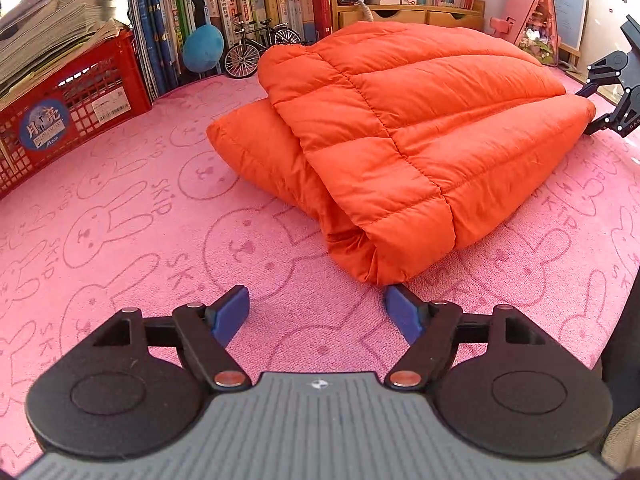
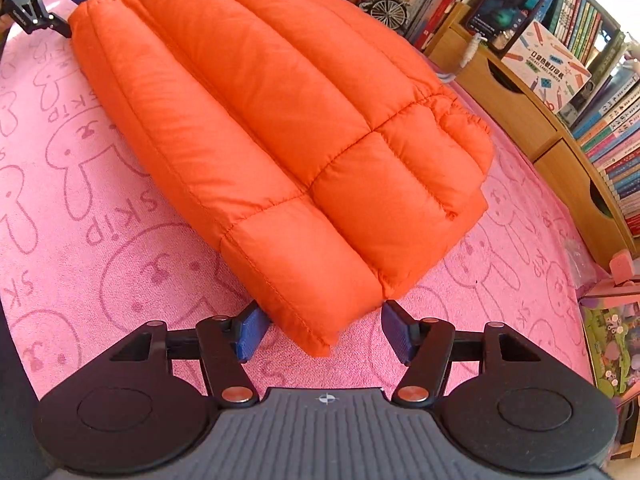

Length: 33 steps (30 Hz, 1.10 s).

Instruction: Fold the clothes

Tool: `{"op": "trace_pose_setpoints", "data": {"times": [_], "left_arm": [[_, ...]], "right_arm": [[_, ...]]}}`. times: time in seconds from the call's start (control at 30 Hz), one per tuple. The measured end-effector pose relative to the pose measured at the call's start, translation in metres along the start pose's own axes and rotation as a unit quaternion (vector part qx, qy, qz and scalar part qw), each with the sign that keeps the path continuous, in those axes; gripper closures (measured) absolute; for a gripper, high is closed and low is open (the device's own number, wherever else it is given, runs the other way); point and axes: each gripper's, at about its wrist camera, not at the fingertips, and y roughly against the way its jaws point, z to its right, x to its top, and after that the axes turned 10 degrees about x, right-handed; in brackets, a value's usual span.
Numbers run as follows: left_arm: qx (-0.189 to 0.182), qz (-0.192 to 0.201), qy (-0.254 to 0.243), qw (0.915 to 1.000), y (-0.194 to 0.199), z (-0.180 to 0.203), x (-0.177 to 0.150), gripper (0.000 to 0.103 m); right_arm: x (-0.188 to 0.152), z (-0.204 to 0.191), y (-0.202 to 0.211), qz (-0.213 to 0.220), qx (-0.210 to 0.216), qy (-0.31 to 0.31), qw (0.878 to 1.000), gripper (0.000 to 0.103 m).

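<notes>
An orange quilted puffer jacket (image 1: 404, 132) lies folded in a thick bundle on the pink rabbit-print cloth (image 1: 132, 240). My left gripper (image 1: 320, 314) is open just above the cloth, and the jacket's near folded corner sits slightly ahead of its right finger. In the right wrist view the jacket (image 2: 272, 100) stretches away from me. My right gripper (image 2: 324, 330) is open, with the jacket's near corner lying between its blue pads, unclamped. Each gripper shows in the other's view at opposite ends of the jacket: the right gripper (image 1: 597, 109) and the left gripper (image 2: 66, 12).
A red crate (image 1: 72, 112) holding stacked papers stands at the left. Along the back are a bookshelf (image 1: 256, 4), a toy bicycle (image 1: 256, 48), a blue plush ball (image 1: 203, 48) and wooden drawers (image 2: 532, 120). A pink model house (image 1: 536, 20) sits at the right.
</notes>
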Motion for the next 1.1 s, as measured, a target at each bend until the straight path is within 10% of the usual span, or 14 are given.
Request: {"op": "trace_pose_setpoints", "data": {"times": [0.3,0.47,0.63,1.1], "left_arm": [[0.094,-0.024,0.082,0.9919,0.009,0.019,0.000,0.018],[0.213,-0.030,0.143,0.9661,0.038,0.076,0.006,0.010],[0.145,-0.013,0.227,0.9628,0.055,0.110,0.020,0.003],[0.140,-0.091,0.222,0.9607,0.038,0.152,0.037,0.003]], "right_arm": [[-0.060,0.004,0.014,0.046,-0.044,-0.145,0.987,0.023],[-0.077,-0.020,0.016,0.151,-0.107,-0.261,0.947,0.021],[-0.078,-0.065,0.019,0.231,-0.068,-0.333,0.912,0.015],[-0.028,-0.092,0.023,0.217,-0.054,-0.381,0.897,0.011]]}}
